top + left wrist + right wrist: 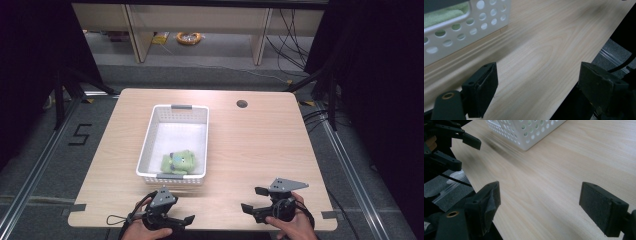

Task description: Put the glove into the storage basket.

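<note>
A white perforated basket (172,112) stands left of centre on the wooden table (255,145). A green plush toy (179,162) lies inside it at the near end. My left gripper (179,207) is held open at the table's front edge, just in front of the basket, with nothing between its jaws. My right gripper (252,199) is open near the front right, jaws pointing left over bare wood. In the left gripper view, the gripper (539,87) faces the basket wall (461,32), with green toy (444,15) showing behind it. The right gripper view shows its gripper (541,205), the basket corner (529,132) and the left gripper (461,151).
A round cable hole (242,103) sits at the table's far right. Bare wood lies to the right of the basket. Beyond the table are shelving legs and an orange cable coil (189,37) on the floor. A "5" mark (80,134) is on the floor at left.
</note>
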Demonstrator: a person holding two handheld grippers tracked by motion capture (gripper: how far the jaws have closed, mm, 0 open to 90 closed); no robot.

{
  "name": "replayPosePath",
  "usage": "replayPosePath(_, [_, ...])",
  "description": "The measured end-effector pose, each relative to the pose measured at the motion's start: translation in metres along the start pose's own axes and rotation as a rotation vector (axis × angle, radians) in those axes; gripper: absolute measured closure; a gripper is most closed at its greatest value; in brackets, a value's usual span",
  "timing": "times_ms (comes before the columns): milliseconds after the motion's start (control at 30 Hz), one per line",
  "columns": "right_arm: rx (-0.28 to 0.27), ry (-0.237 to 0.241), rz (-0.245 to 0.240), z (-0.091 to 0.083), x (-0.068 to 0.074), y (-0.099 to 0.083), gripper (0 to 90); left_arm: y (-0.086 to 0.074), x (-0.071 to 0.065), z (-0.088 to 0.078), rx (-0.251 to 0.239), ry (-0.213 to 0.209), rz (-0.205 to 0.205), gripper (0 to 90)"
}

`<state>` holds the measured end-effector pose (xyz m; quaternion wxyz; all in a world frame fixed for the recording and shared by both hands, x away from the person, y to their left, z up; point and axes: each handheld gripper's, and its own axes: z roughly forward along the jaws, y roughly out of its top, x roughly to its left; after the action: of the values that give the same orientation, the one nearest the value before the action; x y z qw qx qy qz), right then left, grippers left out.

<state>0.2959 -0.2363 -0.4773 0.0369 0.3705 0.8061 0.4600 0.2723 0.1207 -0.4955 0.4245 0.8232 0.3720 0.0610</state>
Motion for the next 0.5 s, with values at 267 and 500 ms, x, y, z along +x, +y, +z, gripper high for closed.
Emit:
replayPosePath(267, [0.033, -0.041, 0.018, -0.006, 0.006, -0.011, 17.7, -0.008, -0.006, 0.002, 0.033, -0.005, -0.003, 15.7])
replayPosePath(500, [0.057, -0.046, -0.011, -0.007, 0.007, -0.020, 17.2, -0.012, -0.008, 0.002, 0.049, 0.007, 0.017, 15.7])
